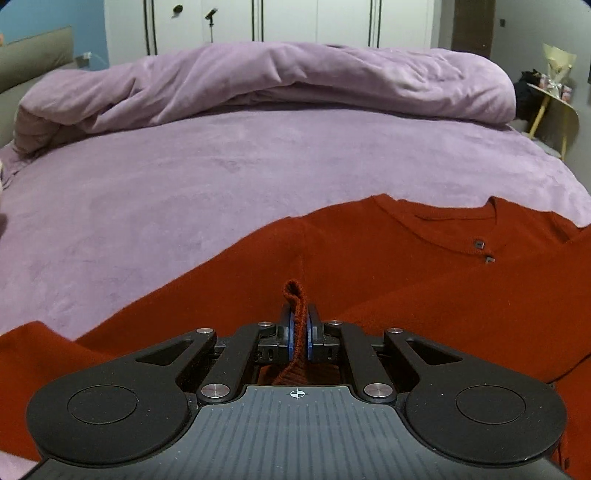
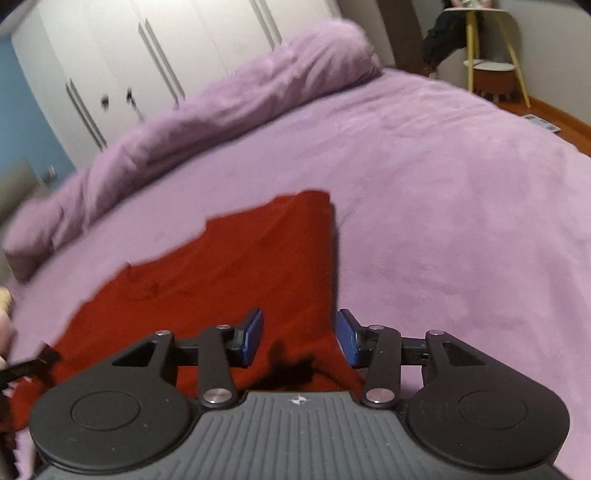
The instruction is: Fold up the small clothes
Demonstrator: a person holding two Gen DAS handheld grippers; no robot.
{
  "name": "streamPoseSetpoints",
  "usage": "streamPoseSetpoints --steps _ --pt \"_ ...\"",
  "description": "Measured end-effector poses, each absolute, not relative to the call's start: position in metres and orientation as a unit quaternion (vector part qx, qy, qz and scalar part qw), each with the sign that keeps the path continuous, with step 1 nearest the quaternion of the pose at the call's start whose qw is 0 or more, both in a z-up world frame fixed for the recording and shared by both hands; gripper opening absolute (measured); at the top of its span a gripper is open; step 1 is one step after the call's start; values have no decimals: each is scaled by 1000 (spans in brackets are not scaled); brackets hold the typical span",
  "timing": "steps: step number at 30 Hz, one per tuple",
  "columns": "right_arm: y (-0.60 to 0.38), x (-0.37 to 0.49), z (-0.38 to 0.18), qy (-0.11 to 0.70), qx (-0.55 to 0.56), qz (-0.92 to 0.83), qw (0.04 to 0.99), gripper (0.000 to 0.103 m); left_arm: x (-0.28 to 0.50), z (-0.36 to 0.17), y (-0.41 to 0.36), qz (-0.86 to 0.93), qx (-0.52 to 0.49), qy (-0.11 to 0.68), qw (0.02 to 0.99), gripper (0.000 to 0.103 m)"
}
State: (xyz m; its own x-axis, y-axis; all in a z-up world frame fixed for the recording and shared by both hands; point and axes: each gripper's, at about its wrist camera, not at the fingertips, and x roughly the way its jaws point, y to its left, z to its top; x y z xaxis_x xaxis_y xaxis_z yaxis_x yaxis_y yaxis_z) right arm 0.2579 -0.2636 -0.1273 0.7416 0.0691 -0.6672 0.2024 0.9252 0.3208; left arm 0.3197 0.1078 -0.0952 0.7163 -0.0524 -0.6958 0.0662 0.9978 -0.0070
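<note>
A small red knit sweater (image 1: 369, 258) lies spread on the purple bed cover (image 1: 184, 192), its neckline with two dark buttons at the far right. My left gripper (image 1: 300, 325) is shut on a pinched fold of the sweater's fabric, which sticks up between the blue pads. In the right wrist view the sweater (image 2: 240, 266) lies with its right side folded over, making a straight edge. My right gripper (image 2: 300, 338) is open over the sweater's near right edge, with red fabric lying between its pads (image 2: 253, 334). The view is blurred.
A bunched purple duvet (image 1: 277, 77) lies across the far side of the bed. White wardrobes (image 1: 288, 18) stand behind it. A yellow-legged side table (image 2: 487, 55) stands at the far right, beyond the bed's edge. A dark gripper part (image 2: 26, 363) shows at the left edge.
</note>
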Motion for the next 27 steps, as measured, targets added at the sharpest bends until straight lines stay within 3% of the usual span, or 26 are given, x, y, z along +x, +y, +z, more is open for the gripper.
streamPoseSetpoints --steps 1,3,5,13,19,24,27 --pt "-260 267 -130 362 174 -39 915 39 319 -93 108 -34 10 370 928 8" --pt "-253 277 -134 365 150 -38 918 18 325 -86 104 -36 17 354 934 8" --pt "-247 279 -134 354 125 -42 926 7 325 -80 103 -38 18 341 939 8" --pt "-236 272 -137 341 37 -127 931 9 338 -96 88 -4 53 373 926 12" --pt "-210 240 -117 282 16 -68 957 14 304 -81 107 6 -40 359 933 26" --pt "-188 246 -145 349 -17 -25 936 13 308 -103 86 -31 -48 419 906 26" --pt "-184 245 -150 334 -72 -35 939 12 315 -110 79 -11 -6 418 908 28"
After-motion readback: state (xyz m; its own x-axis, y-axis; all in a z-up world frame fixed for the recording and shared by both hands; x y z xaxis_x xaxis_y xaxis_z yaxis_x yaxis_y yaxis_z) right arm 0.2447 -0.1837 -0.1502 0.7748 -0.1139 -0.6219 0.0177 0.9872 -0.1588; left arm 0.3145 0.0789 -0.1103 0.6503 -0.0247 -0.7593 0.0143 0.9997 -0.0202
